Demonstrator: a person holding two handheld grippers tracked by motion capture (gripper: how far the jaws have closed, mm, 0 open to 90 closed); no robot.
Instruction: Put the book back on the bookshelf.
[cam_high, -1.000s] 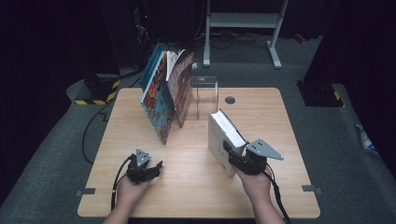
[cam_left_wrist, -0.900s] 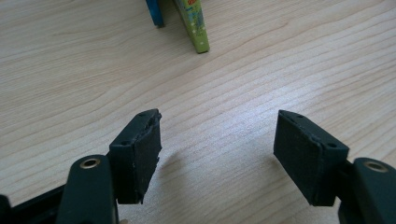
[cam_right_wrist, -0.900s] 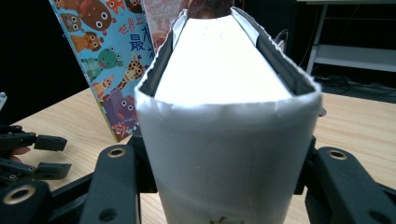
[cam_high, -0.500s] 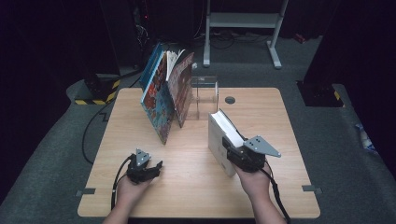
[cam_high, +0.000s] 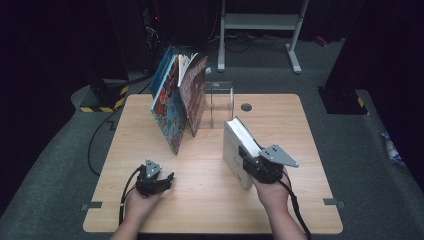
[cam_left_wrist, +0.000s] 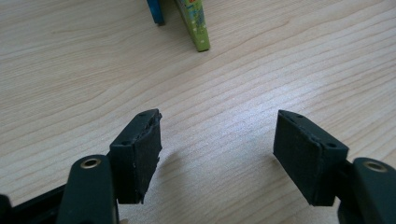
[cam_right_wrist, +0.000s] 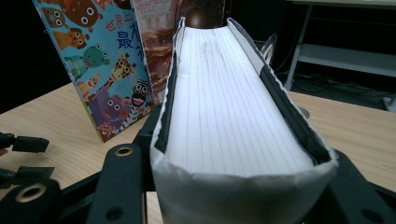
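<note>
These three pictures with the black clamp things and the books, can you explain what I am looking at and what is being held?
A person sits at a wooden table and holds a hand-operated gripper in each hand. The high view looks down from above the table. The other two pictures come from small cameras riding on each gripper, looking along its black fingers.

The left gripper rests low over the table with its fingers apart and nothing between them.

The right gripper is shut on a thick white book, standing on edge; its own view shows the page block between the fingers. Its fingers have just been closing on the book.

Farther back, several picture books lean together beside a clear stand.
</note>
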